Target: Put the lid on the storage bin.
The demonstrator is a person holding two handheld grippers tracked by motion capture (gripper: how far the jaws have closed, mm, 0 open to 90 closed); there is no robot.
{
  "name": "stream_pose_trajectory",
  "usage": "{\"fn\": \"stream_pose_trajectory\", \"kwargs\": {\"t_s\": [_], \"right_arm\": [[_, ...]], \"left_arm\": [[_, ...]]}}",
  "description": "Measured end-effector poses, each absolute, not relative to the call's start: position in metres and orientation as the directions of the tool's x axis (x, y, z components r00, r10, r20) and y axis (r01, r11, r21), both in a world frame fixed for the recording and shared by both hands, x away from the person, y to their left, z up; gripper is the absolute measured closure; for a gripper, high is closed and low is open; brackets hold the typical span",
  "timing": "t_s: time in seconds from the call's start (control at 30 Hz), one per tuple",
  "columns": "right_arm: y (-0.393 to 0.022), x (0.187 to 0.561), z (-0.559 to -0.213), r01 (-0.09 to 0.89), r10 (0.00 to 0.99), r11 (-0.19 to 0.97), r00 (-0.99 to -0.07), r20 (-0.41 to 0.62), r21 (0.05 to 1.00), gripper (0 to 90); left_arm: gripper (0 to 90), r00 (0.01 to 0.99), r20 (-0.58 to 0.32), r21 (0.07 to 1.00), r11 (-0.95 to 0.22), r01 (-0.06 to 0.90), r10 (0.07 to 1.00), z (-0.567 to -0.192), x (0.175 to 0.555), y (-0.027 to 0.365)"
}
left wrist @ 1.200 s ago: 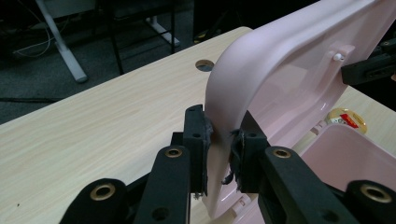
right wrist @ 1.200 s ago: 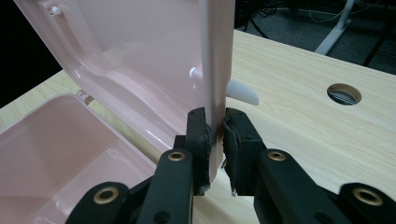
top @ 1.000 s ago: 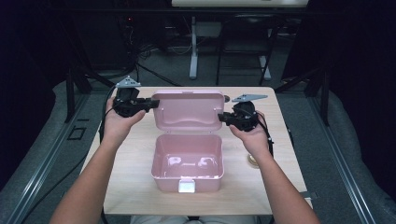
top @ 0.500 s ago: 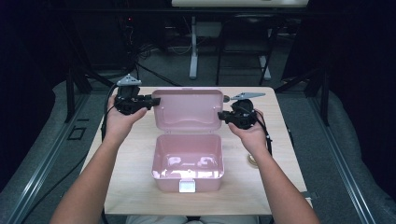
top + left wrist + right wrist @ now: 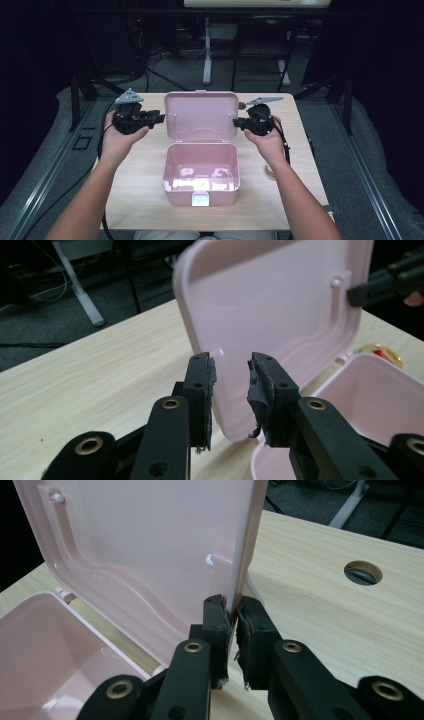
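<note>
Pink box lid (image 5: 201, 115), upright: your right tool (image 5: 241, 122) pinches its right edge, your left tool (image 5: 161, 117), jaws just parted, straddles its left edge without gripping.

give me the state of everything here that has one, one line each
pink box: open, nothing visible inside
lid: raised upright on its hinge
left gripper: jaws just opened, apart around the lid's edge, not pressing
right gripper: jaws shut on the lid's other edge

Lid (image 5: 201, 115) behind box (image 5: 201, 172), on table (image 5: 145, 185)
</note>
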State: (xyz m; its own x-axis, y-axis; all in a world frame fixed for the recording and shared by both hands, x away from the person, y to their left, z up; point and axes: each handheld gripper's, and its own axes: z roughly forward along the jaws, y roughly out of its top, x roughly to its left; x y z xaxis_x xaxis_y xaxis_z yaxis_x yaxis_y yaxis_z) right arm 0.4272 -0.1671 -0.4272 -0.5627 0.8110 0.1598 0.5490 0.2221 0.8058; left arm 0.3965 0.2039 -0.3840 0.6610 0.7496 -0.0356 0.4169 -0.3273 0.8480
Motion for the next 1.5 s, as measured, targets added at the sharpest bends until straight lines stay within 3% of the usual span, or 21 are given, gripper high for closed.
{"fn": "stream_pose_trajectory", "kwargs": {"t_s": [0.83, 1.5], "right_arm": [[-0.167, 0.442, -0.435, 0.590, 0.817, 0.203, -0.541, 0.197, 0.781, 81.0], [-0.166, 0.446, -0.438, 0.613, 0.823, 0.199, -0.527, 0.209, 0.764, 80.5]], "left_arm": [[66.2, 0.692, -0.097, 0.792, -0.366, 0.489, 0.715, -0.431, 0.347, 0.213], [65.1, 0.704, -0.129, 0.743, -0.402, 0.535, 0.698, -0.464, 0.343, 0.199]]}}
